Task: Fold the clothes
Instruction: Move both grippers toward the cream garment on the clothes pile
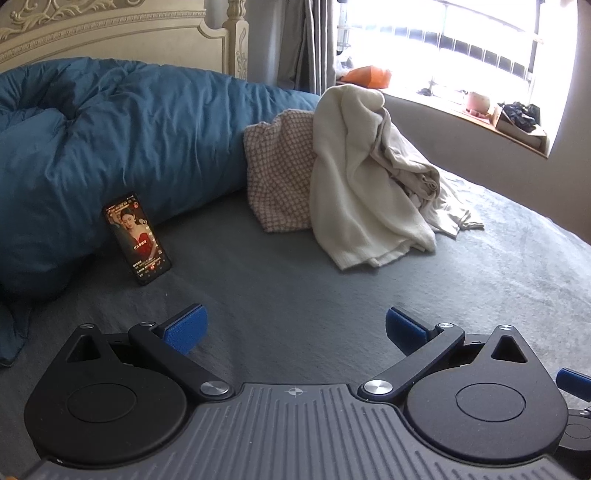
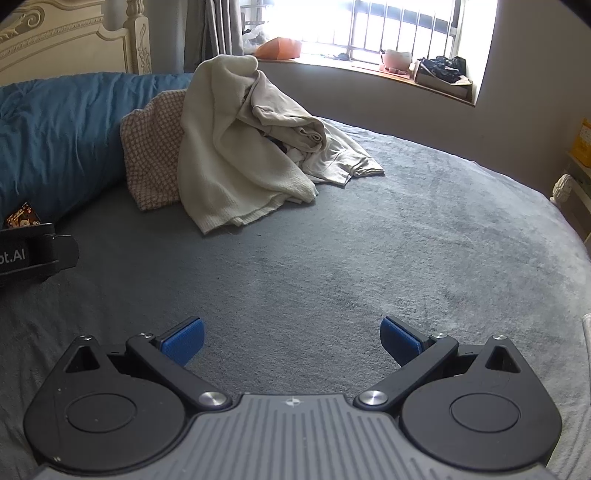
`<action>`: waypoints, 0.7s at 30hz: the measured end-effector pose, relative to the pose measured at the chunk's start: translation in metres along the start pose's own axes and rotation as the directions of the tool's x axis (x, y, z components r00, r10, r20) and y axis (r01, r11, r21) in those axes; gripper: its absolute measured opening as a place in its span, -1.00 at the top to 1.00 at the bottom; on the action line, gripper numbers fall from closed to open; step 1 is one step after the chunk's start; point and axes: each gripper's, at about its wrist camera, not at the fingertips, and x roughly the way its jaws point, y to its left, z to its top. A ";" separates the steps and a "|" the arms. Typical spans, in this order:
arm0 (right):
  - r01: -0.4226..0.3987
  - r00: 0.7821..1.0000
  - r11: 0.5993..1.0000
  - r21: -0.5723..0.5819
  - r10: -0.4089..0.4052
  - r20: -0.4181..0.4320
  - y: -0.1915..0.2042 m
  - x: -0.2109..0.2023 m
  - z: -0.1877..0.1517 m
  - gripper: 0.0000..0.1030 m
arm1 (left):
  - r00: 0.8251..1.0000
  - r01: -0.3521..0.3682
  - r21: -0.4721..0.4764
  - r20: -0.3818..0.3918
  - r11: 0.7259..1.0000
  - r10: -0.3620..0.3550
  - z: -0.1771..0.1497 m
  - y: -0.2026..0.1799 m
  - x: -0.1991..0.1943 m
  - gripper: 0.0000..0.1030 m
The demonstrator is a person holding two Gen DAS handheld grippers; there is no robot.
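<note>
A heap of clothes lies on the grey bed sheet toward the far side. On top is a cream knit garment, to its left a pink checked garment, and to its right a beige garment. My left gripper hovers over bare sheet well short of the heap, open, nothing between its blue pads. My right gripper also stands open over bare sheet, apart from the clothes. The left gripper's body shows at the right wrist view's left edge.
A rumpled blue duvet fills the left, below a carved cream headboard. A lit phone leans against the duvet. Behind the heap are grey curtains and a window sill with small items. The bed's right edge curves away.
</note>
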 end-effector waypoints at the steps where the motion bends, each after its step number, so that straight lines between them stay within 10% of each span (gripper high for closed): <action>1: 0.000 1.000 1.000 -0.001 0.000 -0.001 0.000 0.000 0.000 -1.00 | 1.000 -0.001 0.001 0.002 1.000 0.001 0.000 0.000 0.000 -1.00; 12: -0.001 1.000 1.000 -0.001 0.001 0.006 0.003 -0.004 0.002 -1.00 | 0.998 -0.015 0.006 0.062 1.000 0.014 0.000 -0.002 -0.005 -1.00; 21: -0.003 1.000 1.000 -0.014 0.003 0.012 0.009 -0.005 0.004 -1.00 | 0.999 -0.019 0.001 -0.036 1.000 0.019 -0.001 0.004 -0.001 -1.00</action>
